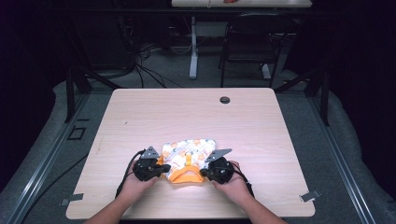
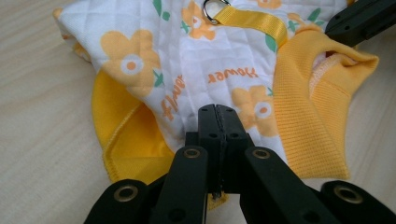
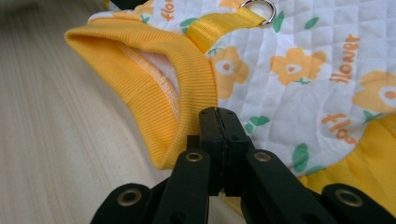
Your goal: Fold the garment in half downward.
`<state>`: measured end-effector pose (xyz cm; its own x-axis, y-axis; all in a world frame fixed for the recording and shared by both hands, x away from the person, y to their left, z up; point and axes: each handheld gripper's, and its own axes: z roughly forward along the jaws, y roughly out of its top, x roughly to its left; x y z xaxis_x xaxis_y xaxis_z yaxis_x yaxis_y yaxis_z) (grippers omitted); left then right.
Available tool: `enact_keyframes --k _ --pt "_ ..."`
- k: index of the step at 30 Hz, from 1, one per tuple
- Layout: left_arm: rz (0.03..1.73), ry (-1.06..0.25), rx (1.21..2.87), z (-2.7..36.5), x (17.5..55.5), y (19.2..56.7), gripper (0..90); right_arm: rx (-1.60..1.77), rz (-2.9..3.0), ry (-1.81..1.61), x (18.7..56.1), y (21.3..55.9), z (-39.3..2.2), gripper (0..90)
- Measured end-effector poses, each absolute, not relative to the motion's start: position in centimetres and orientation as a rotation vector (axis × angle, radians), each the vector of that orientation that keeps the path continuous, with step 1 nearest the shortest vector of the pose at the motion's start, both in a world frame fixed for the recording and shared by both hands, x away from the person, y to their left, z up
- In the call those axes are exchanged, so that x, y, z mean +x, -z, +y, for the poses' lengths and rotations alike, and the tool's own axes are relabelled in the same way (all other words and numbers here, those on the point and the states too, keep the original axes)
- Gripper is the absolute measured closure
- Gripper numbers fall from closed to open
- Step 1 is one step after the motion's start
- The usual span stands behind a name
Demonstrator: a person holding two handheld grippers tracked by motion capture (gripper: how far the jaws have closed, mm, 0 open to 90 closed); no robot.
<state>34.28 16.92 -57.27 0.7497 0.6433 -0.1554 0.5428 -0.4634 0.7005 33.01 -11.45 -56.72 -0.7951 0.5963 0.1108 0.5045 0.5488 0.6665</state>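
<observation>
A small quilted pet garment (image 1: 189,156), white with orange flowers and yellow ribbed trim, lies near the front of the wooden table (image 1: 187,112). My left gripper (image 1: 164,169) is at its left corner and my right gripper (image 1: 204,171) at its right, on either side of the yellow collar. In the left gripper view the jaws of my left gripper (image 2: 217,109) are pressed together on the garment (image 2: 210,60) beside the collar. The right gripper view shows my right gripper (image 3: 218,112) likewise shut on the garment (image 3: 303,60). A yellow strap with a metal ring (image 3: 258,9) runs down its back.
A round cable hole (image 1: 224,100) sits near the table's far edge. Beyond the table stand a dark chair (image 1: 252,42) and another table's white leg (image 1: 193,46), with cables on the floor. The right gripper's jaw (image 2: 359,18) shows at the top right of the left gripper view.
</observation>
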Motion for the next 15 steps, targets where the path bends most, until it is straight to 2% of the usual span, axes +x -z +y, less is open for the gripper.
enact_keyframes --k 15 --pt "0.927 -0.208 2.166 16.4 37.4 57.2 90.0 0.983 2.617 -1.035 36.0 56.6 -11.2 89.9"
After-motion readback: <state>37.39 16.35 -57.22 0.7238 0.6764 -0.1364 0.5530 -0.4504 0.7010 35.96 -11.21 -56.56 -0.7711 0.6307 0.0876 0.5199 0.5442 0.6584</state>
